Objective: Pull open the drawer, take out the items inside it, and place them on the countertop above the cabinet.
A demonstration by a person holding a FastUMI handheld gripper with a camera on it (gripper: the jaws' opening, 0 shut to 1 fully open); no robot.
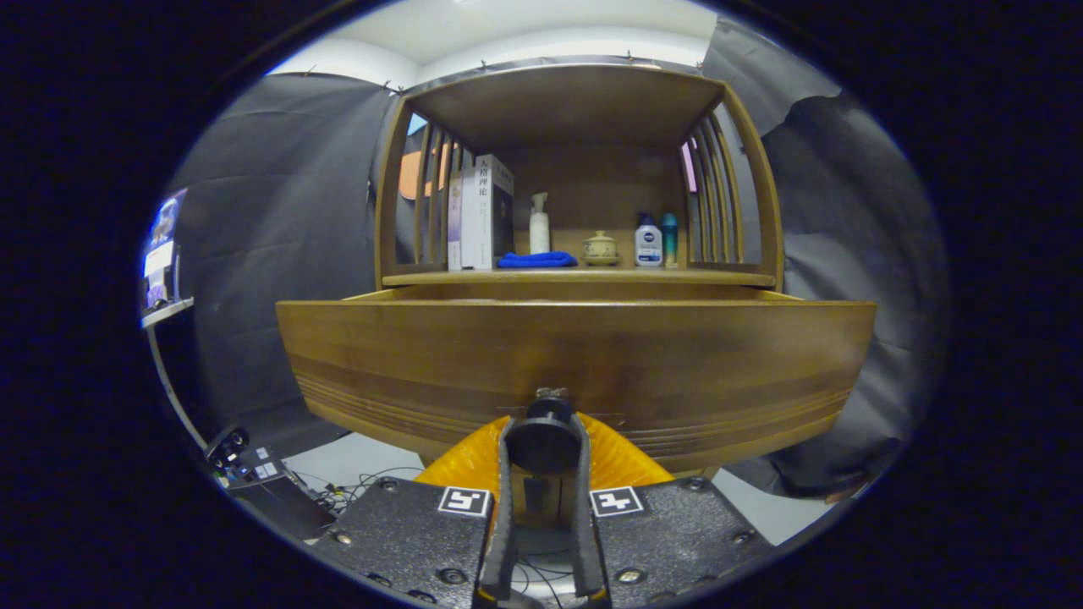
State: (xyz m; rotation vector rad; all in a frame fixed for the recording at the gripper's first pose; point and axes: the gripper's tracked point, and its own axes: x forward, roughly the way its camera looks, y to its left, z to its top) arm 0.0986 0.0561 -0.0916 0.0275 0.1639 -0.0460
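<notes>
Claw: my claw [541, 444] pinches the drawer's round knob [541, 440].
Drawer [575, 355]: partly out; I judge it stiff, heavy wood.
Hold: knob only.

brown wooden drawer [575, 355], blue cloth [536, 260]

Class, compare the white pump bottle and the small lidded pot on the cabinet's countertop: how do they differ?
The white pump bottle is tall and slim; the lidded pot is low and round. The bottle is white, the pot tan. The bottle stands behind the blue cloth; the pot stands beside it. Both are upright, far beyond the fingers gripping the drawer knob.
</notes>
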